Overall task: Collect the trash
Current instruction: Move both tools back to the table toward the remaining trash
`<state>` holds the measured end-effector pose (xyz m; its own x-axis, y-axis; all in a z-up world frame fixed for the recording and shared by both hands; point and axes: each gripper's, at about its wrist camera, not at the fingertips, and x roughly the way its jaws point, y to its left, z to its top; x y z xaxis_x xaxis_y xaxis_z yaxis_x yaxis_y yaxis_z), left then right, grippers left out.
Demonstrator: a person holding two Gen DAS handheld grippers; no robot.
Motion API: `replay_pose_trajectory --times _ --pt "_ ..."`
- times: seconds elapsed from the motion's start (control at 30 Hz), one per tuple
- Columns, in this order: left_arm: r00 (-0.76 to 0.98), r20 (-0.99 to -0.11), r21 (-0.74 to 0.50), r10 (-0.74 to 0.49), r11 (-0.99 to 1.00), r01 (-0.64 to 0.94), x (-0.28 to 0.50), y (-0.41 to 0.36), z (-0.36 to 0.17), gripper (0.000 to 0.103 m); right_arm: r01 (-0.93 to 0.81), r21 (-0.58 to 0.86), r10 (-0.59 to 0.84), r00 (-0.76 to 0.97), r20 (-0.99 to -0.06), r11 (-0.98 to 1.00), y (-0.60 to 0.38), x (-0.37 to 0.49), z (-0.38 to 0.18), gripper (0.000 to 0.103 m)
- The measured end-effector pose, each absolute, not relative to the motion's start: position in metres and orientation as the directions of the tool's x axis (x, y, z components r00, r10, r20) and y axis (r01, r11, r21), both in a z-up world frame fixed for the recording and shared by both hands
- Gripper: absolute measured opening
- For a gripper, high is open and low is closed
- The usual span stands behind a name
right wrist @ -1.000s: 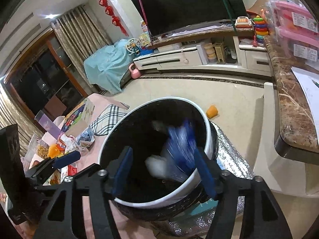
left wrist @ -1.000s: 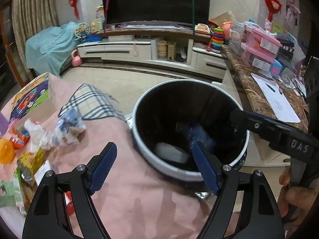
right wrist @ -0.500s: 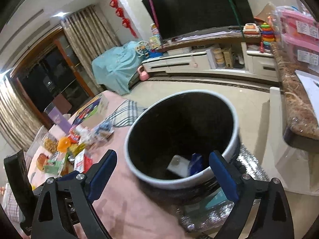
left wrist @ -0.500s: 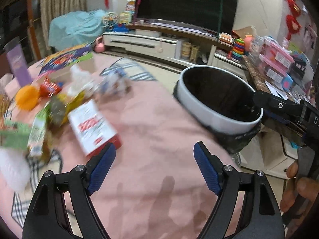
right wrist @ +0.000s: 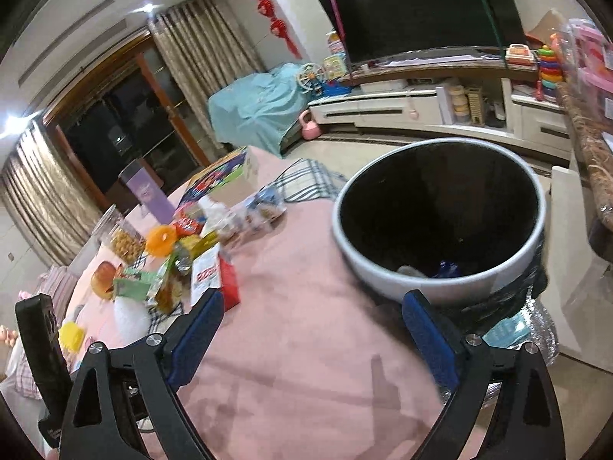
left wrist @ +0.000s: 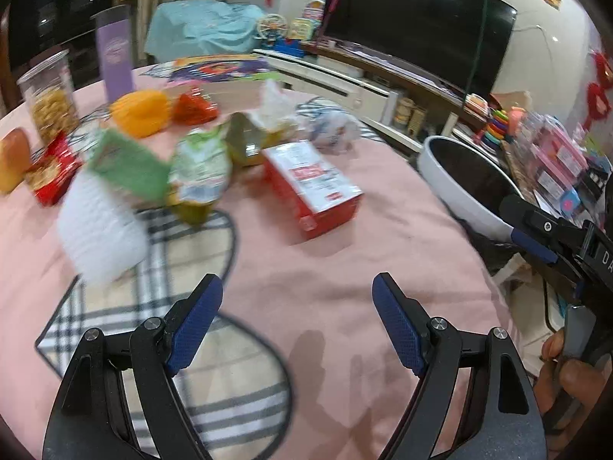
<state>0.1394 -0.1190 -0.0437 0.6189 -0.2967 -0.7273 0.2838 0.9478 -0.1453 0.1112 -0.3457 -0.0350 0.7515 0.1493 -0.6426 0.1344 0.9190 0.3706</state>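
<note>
Trash lay clustered mid-table on the pink cloth; nearest us was the red-and-white box [left wrist: 312, 188], flat, its long axis running away toward the bin [right wrist: 440, 226] side. Both the left gripper [left wrist: 297, 320] and right gripper [right wrist: 312, 329] gaped empty. We judged it best to straddle the box's short width.
</note>
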Motion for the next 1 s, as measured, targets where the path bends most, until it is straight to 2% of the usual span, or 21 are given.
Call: replay_pose_trajectory --times 0.67,1.0 --pt "0.655 -0.733 -0.17 -0.183 0.982 0.084 0.118 -0.031 -0.055 0.085 -0.019 0.349 0.264 0.69 -0.674 0.937 -0.261 0.128 -0.054 0.096" --pt "0.651 -0.744 -0.186 -0.15 0.982 0.014 0.143 -0.018 -0.056 0.088 -0.046 0.322 0.268 0.669 -0.693 0.946 -0.248 0.153 -0.06 0.095"
